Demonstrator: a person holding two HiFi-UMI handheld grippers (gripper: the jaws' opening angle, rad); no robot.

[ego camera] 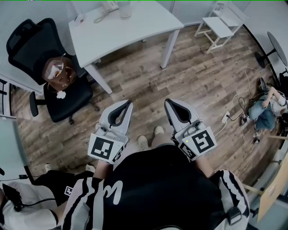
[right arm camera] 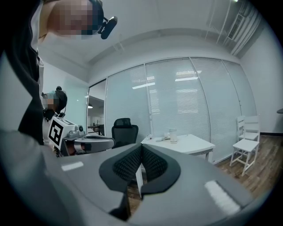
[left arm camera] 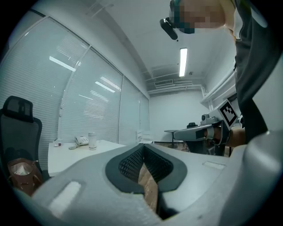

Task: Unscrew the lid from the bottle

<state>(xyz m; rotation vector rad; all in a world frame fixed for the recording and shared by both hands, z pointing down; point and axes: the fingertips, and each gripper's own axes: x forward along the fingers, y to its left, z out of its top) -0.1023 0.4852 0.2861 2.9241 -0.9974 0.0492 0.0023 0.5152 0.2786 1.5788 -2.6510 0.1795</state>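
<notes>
Head view: left gripper [ego camera: 128,103] and right gripper [ego camera: 168,103] held side by side before torso, level, pointing forward over wood floor [ego camera: 198,81]. Both tongs pinched together, nothing between pads. Open floor directly ahead of tips. White table [ego camera: 135,31] beyond, its near corner and leg closest. Black office chair [ego camera: 42,49] to left, white chair [ego camera: 220,24] far right. Bottle [ego camera: 124,8] upright near table's far edge beside telephone [ego camera: 107,6], well apart from both tongs.

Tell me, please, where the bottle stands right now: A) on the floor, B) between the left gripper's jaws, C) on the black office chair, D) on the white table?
D: the bottle stands on the white table, near the telephone.
</notes>
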